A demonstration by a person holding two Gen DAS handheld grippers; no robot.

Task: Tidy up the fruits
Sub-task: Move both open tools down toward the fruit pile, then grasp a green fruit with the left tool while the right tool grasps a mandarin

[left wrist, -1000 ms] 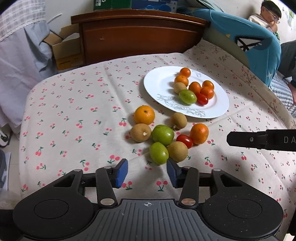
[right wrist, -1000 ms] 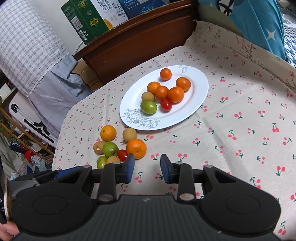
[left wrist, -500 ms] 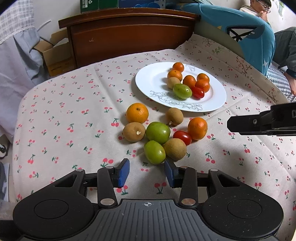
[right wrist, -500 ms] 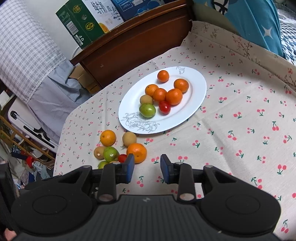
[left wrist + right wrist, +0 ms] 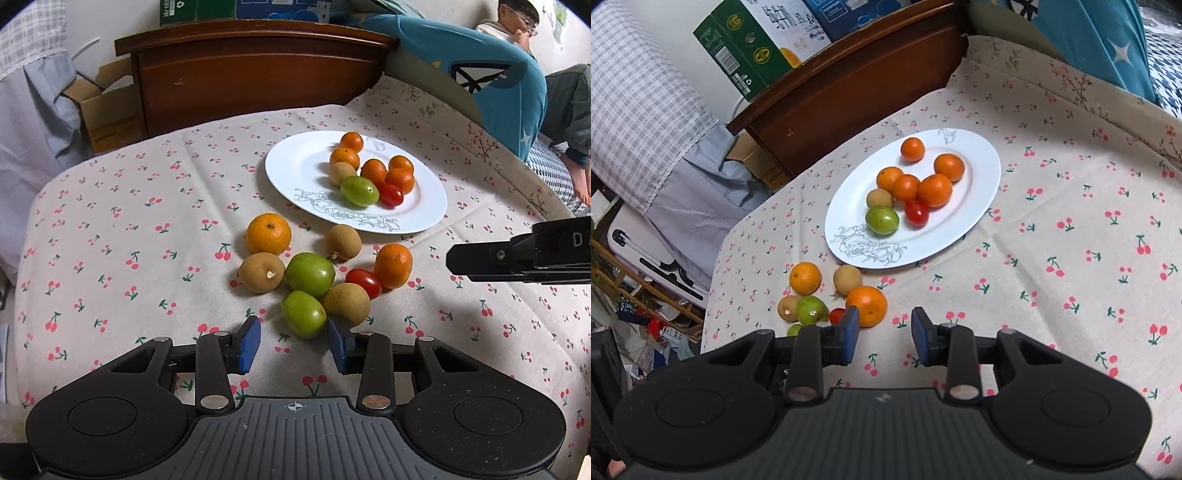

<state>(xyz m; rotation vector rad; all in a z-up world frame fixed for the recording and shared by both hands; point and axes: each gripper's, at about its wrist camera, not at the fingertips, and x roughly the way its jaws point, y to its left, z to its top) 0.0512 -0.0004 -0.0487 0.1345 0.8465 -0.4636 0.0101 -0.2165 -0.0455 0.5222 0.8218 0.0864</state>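
A white plate (image 5: 295, 166) on the cherry-print cloth holds several small oranges, a brown fruit, a green fruit (image 5: 359, 190) and a cherry tomato. In front of it lies a loose pile: two oranges (image 5: 268, 233), three brown fruits, a cherry tomato (image 5: 364, 282) and two green fruits. My left gripper (image 5: 293, 341) is open, its blue pads just short of the nearest green fruit (image 5: 303, 314), nothing between them. My right gripper (image 5: 884, 325) is open over bare cloth, right of the pile's orange (image 5: 867, 305). The plate (image 5: 979, 184) lies beyond it.
A dark wooden cabinet (image 5: 255, 74) with cartons on top stands behind the table. A cardboard box (image 5: 107, 110) and hanging cloth are at the left. A blue-covered chair (image 5: 480, 77) and a seated person (image 5: 517, 22) are at the right. My right gripper's side (image 5: 517, 254) juts in.
The left gripper has come closer to the loose pile, so the nearest green fruit now sits just ahead of its pads, and its jaws have narrowed a little. The right gripper has hardly moved.
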